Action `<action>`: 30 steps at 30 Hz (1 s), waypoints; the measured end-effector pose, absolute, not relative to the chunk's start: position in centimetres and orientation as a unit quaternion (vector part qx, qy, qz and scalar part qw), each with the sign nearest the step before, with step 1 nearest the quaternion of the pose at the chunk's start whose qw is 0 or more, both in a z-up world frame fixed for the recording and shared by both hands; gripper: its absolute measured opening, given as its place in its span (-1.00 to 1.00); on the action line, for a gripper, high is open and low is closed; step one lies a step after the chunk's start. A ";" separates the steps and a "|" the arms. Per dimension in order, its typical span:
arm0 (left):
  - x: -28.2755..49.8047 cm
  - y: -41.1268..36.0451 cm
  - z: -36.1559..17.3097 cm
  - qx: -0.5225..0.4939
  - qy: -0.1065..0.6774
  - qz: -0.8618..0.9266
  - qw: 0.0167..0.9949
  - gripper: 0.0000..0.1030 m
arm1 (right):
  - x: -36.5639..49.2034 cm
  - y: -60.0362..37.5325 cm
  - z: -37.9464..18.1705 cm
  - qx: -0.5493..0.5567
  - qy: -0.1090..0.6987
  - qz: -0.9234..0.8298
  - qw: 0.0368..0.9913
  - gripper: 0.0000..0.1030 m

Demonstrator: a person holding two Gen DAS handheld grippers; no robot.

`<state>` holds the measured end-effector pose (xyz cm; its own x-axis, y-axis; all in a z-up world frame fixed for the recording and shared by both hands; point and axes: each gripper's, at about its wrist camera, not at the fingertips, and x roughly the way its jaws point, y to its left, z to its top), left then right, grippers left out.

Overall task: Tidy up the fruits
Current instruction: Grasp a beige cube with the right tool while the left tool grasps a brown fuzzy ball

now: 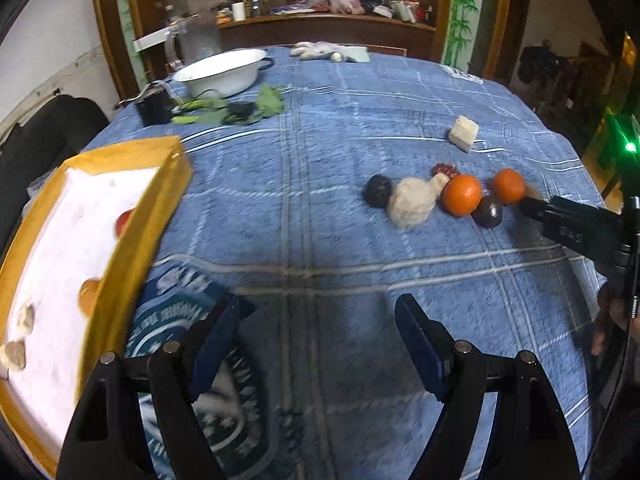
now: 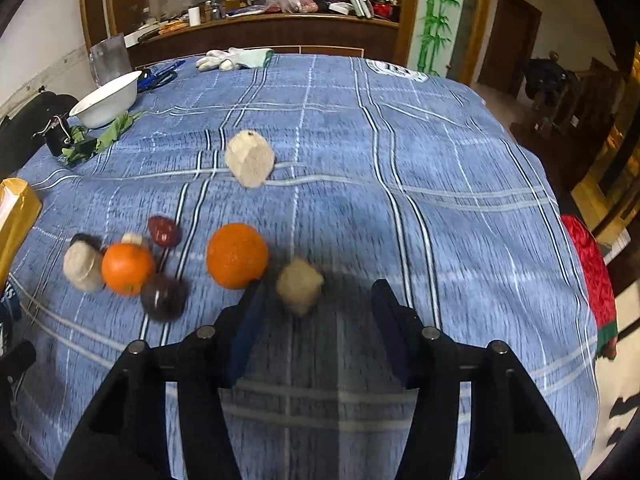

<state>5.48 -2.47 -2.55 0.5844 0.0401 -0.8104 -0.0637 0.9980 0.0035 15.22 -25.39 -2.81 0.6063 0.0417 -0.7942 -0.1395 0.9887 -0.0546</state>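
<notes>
Presently, my left hand-held gripper [image 1: 320, 344] hangs over the bench [image 1: 320, 128] with its fingers spread apart and nothing between them. Just to its left sits the yellow-walled tray [image 1: 160, 204], white inside, which holds a red fruit [image 1: 125, 220], an orange fruit [image 1: 90, 294] and two pale lumps [image 1: 18, 340]; the near wall hides part of the first two.

My right hand-held gripper [image 2: 318, 300] is also spread wide and grips nothing. A pale lump [image 2: 299, 285] lies on the blue checked cloth [image 2: 440, 200] just ahead of the gap between its fingers, nearer the left one. A big orange [image 2: 237, 255] sits just beside the left fingertip [image 2: 252, 300]; whether they touch I cannot tell, as the picture is blurred.

Left of that orange, on the cloth, lies a tight cluster: a second orange [image 2: 127, 268], a dark plum [image 2: 164, 296] against it, a red date [image 2: 163, 232] behind, a pale ball [image 2: 83, 266] on its left and a dark fruit [image 2: 82, 240] half hidden behind the ball. A larger pale chunk [image 2: 250, 159] lies alone, farther up the cloth, well apart from the cluster.

At the far left edge stand a white bowl [image 2: 106, 100], some green leaves [image 2: 108, 136] and a black clip [image 2: 56, 136]. White gloves [image 2: 224, 59] lie at the far edge.
</notes>
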 end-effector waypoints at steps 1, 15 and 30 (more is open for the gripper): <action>5.9 -2.8 -2.6 -0.013 0.455 0.025 0.890 0.55 | 15.6 -25.3 -2.9 -0.054 0.443 0.055 0.893 -0.13; 11.3 -6.5 -4.0 -0.019 0.456 -0.004 0.890 0.50 | 16.1 -26.4 -3.1 0.009 0.440 0.097 0.893 -0.51; 9.6 -5.8 -3.7 -0.020 0.447 0.005 0.894 -0.38 | 15.9 -26.7 -2.9 0.012 0.436 0.097 0.895 -0.51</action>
<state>9.58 -5.77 -3.67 0.5996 -0.0086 -0.8003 -0.0281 0.9991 -0.0317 15.89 -26.72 -2.92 0.6014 0.1845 -0.7773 -0.1633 0.9808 0.1065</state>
